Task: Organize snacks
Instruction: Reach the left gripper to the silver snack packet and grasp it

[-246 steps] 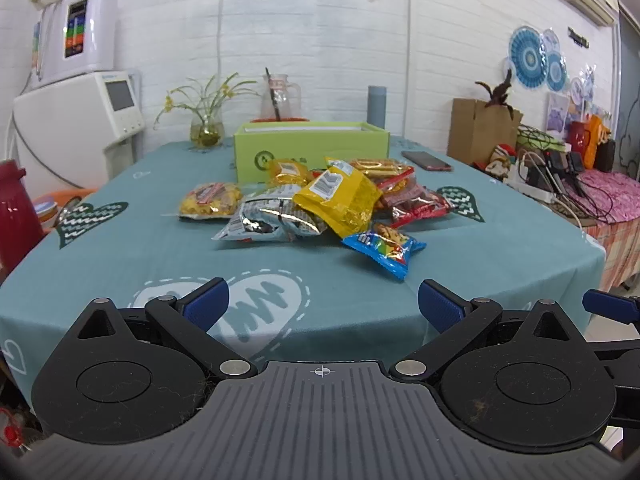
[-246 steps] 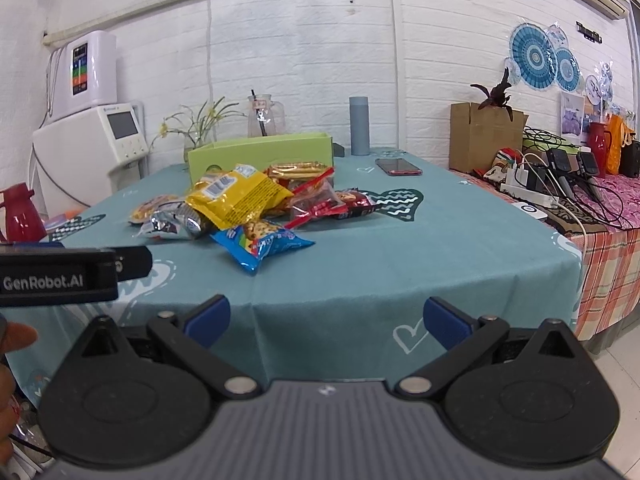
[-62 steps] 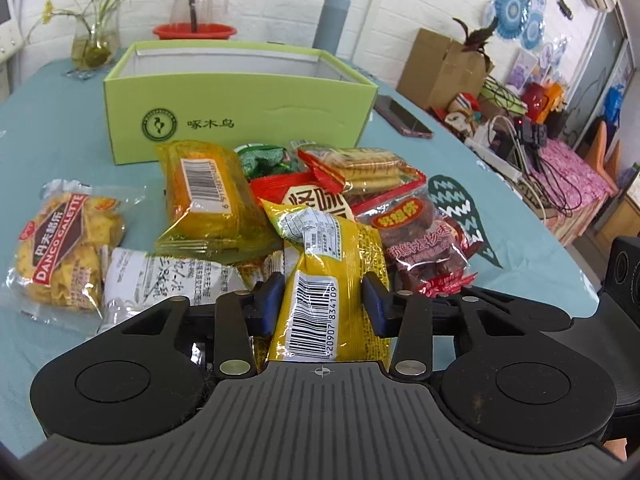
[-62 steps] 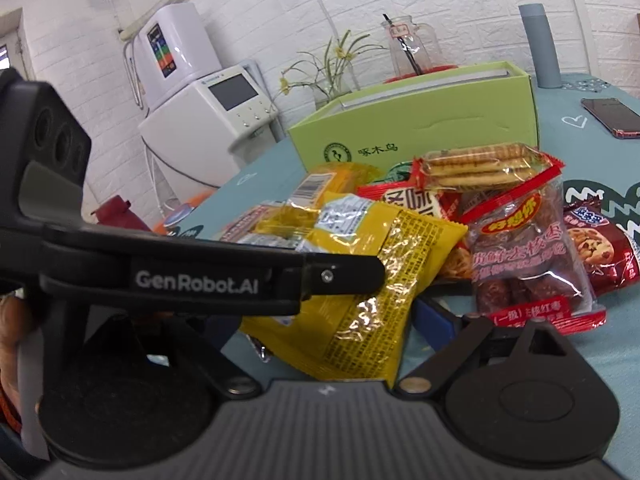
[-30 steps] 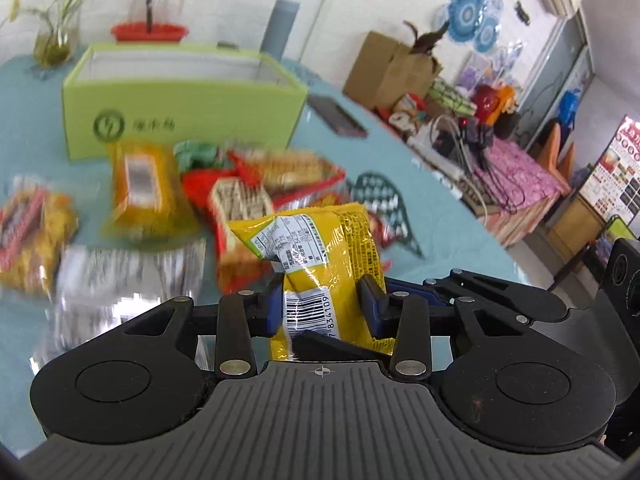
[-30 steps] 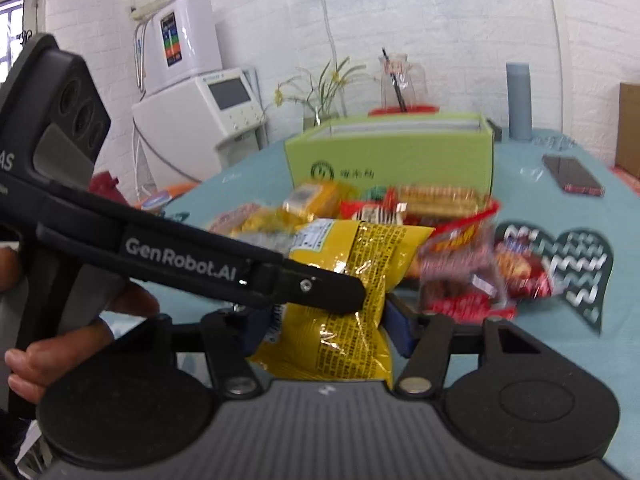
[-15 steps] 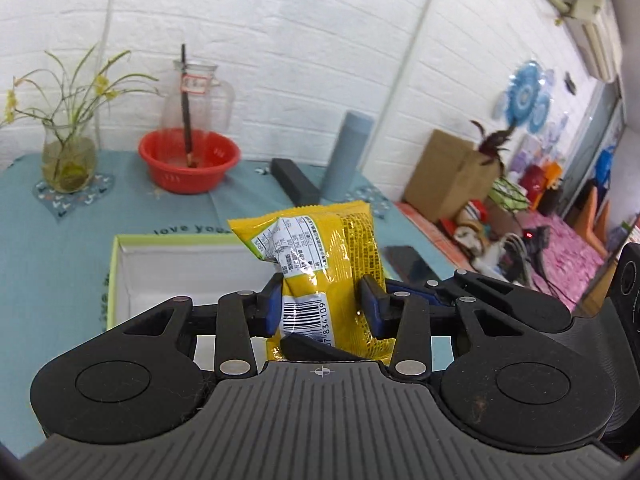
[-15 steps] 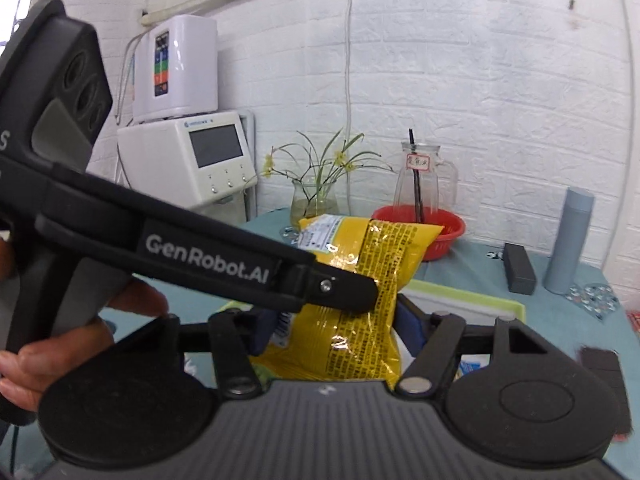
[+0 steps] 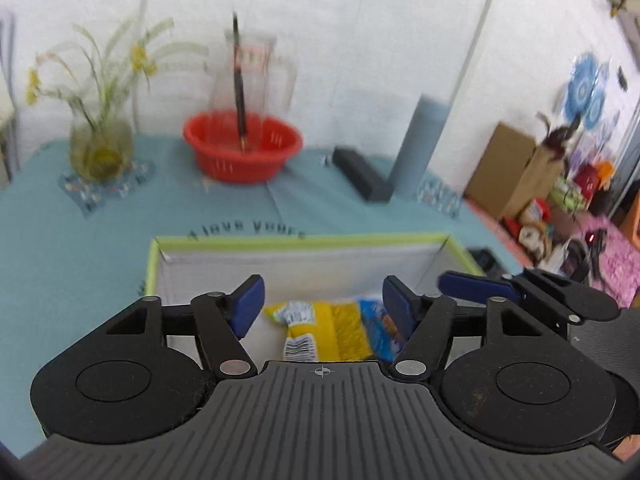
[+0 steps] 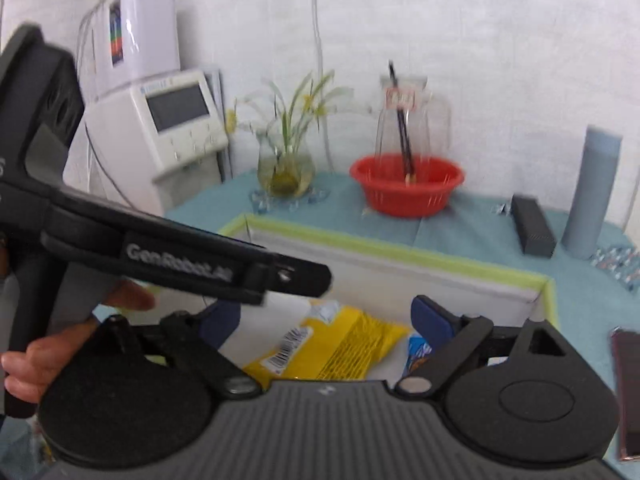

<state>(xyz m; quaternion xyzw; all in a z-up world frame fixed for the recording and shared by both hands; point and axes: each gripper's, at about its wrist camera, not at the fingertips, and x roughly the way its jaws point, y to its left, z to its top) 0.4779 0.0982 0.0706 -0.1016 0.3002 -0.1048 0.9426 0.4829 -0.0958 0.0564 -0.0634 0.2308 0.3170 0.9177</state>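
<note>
Inside the green box [image 9: 460, 246] near the middle of the counter [image 9: 80, 248], a yellow snack bag [image 9: 320, 330] lies flat on the white floor, with a blue packet [image 9: 378, 330] touching its right side. The left hand-held gripper [image 9: 323, 306] hangs just above the bag, its blue fingers [image 9: 248, 304] spread apart and grasping nothing. The right hand-held gripper [image 10: 326, 320] hovers beside it over the same spot, likewise released, the bag [image 10: 332, 344] below and between its fingers. Toward the counter's far edge stand a red basin [image 9: 242, 146], a vase of flowers [image 9: 100, 140] and a grey cylinder [image 9: 420, 148].
</note>
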